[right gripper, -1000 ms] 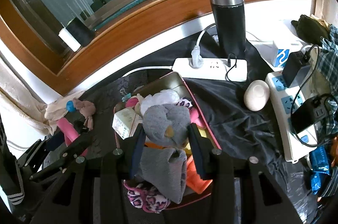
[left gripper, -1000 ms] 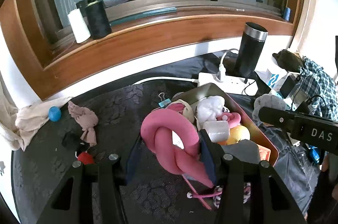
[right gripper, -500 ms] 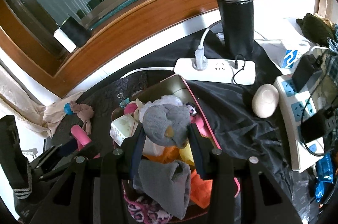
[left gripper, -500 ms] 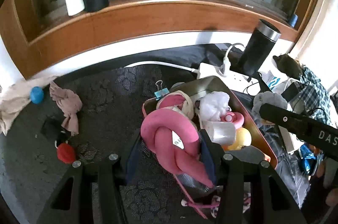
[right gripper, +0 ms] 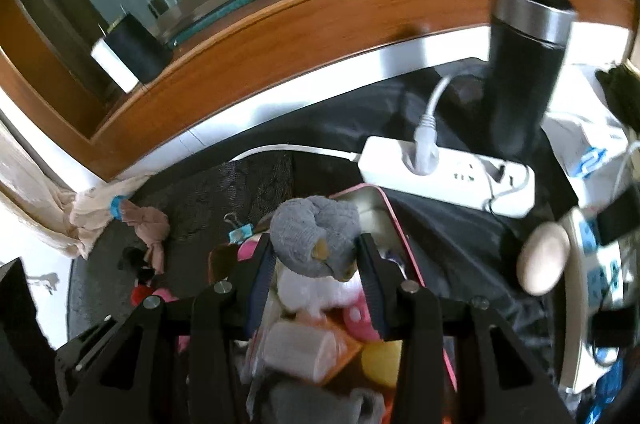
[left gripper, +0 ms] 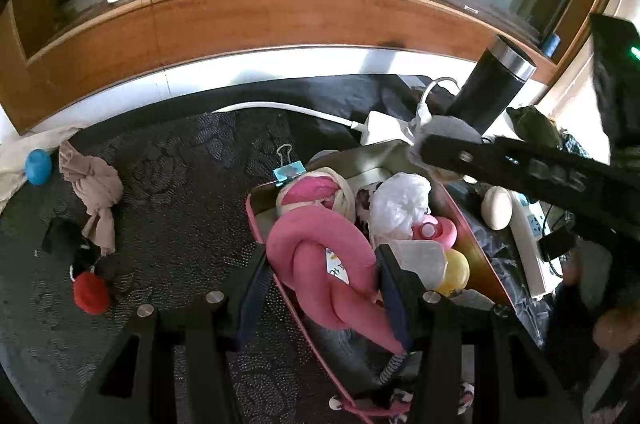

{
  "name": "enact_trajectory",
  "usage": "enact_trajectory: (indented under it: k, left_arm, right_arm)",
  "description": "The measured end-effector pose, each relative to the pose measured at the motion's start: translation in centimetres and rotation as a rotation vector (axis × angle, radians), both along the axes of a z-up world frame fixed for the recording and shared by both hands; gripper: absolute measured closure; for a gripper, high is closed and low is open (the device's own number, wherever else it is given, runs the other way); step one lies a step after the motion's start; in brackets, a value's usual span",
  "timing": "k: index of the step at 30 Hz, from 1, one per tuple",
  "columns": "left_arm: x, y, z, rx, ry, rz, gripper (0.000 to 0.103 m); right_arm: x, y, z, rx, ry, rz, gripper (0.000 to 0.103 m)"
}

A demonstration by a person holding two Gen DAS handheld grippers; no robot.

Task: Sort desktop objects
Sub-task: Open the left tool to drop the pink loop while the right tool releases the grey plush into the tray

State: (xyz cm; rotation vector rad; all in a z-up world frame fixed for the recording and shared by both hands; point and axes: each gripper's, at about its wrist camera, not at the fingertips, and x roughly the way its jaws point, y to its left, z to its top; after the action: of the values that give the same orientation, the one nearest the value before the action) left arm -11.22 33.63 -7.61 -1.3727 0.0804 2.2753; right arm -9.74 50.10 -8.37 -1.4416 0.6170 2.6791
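My left gripper (left gripper: pixel 320 256) is shut on a knotted pink cloth roll (left gripper: pixel 324 264) and holds it over the near left part of a pink-rimmed metal tin (left gripper: pixel 256 224). The tin holds several small things, among them a white plastic wad (left gripper: pixel 400 204) and a yellow ball (left gripper: pixel 456 270). My right gripper (right gripper: pixel 316 248) is shut on a rolled grey sock (right gripper: pixel 316 240) above the far end of the tin (right gripper: pixel 400 224). The right gripper also shows in the left wrist view (left gripper: pixel 444 148).
On the dark mat lie a beige knotted cloth (left gripper: pixel 94 184), a red pompom (left gripper: pixel 91 291), a blue ball (left gripper: pixel 38 166) and a binder clip (left gripper: pixel 288 168). A black flask (right gripper: pixel 520 64), white power strips (right gripper: pixel 448 176) and a beige egg-shaped object (right gripper: pixel 542 258) stand to the right.
Both grippers moved forward over the tin with their loads. The right gripper with the grey sock advanced toward the tin's far end. The left view swung right.
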Motion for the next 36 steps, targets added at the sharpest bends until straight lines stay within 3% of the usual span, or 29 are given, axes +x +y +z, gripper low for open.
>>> enact_trajectory:
  k: [15, 20, 25, 36]
  left_arm:
    - [-0.9, 0.4, -0.8, 0.006, -0.026, -0.014, 0.049]
    - [-1.0, 0.9, -0.7, 0.029, -0.03, -0.035, 0.049]
    - [-0.8, 2.1, -0.2, 0.044, -0.019, -0.075, 0.049]
    - [-1.9, 4.3, -0.2, 0.109, -0.064, -0.116, 0.049]
  right_arm:
    - [-4.1, -0.7, -6.4, 0.05, -0.176, 0.101, 0.063]
    - [-3.7, -0.7, -5.8, 0.047, -0.154, 0.114, 0.062]
    - [-2.2, 0.8, -3.6, 0.021, -0.093, 0.078, 0.046]
    - [2.8, 4.6, 1.0, -0.029, 0.02, -0.051, 0.046]
